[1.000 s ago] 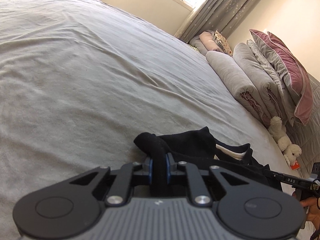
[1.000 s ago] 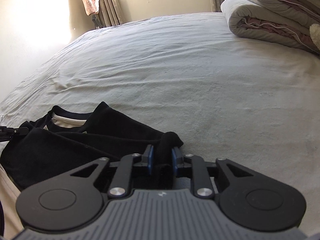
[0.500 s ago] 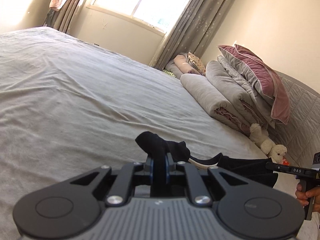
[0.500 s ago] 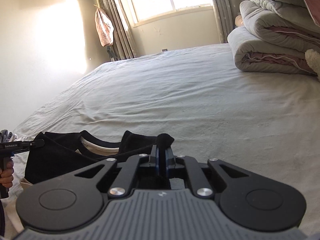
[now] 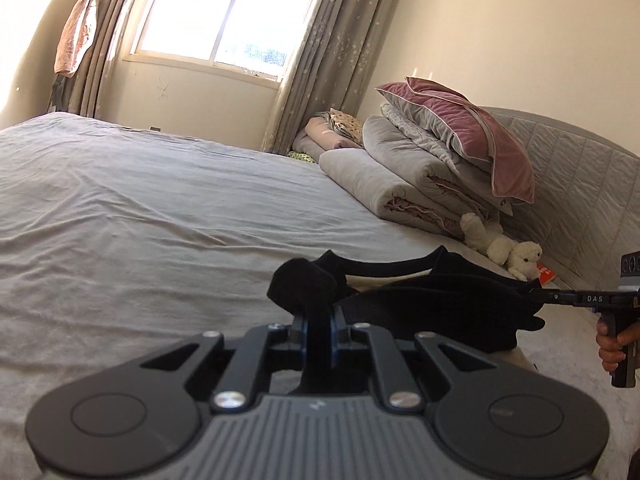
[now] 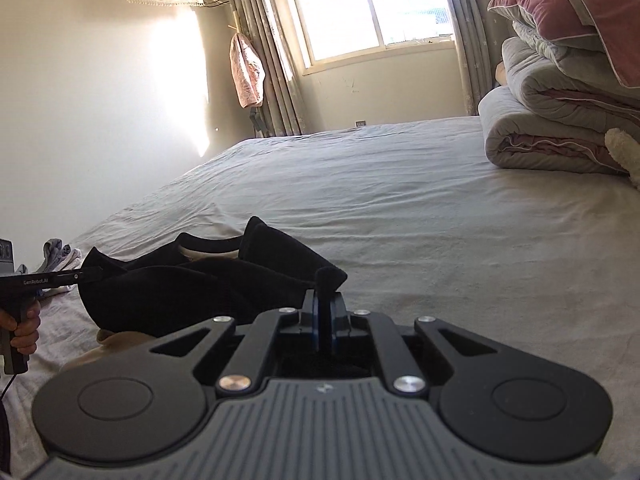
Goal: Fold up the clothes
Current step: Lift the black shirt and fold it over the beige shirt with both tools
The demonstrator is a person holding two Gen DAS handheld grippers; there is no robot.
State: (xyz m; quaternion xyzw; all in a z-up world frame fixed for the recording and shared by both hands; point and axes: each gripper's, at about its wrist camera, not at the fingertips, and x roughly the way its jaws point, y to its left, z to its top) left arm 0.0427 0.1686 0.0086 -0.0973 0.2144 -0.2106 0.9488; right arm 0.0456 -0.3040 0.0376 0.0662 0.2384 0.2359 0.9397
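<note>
A: Where is the black garment?
B: Lower centre, stretched between both hand-held grippers, left and right, each pinching an edge.
A: Free room?
B: Grey bed beyond, up to the folded quilts at right.

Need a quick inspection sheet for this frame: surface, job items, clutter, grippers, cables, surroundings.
Surface: grey bed sheet, wrinkled.
Job's things: black garment stretched between both grippers, cream lining at the neck.
Clutter: small clothes pile near the bed edge; plush toy by folded quilts.
Grippers: left gripper and right gripper each shut on garment fabric.
Cables: thin one below left handle.
Surroundings: window, curtains, padded headboard.
</note>
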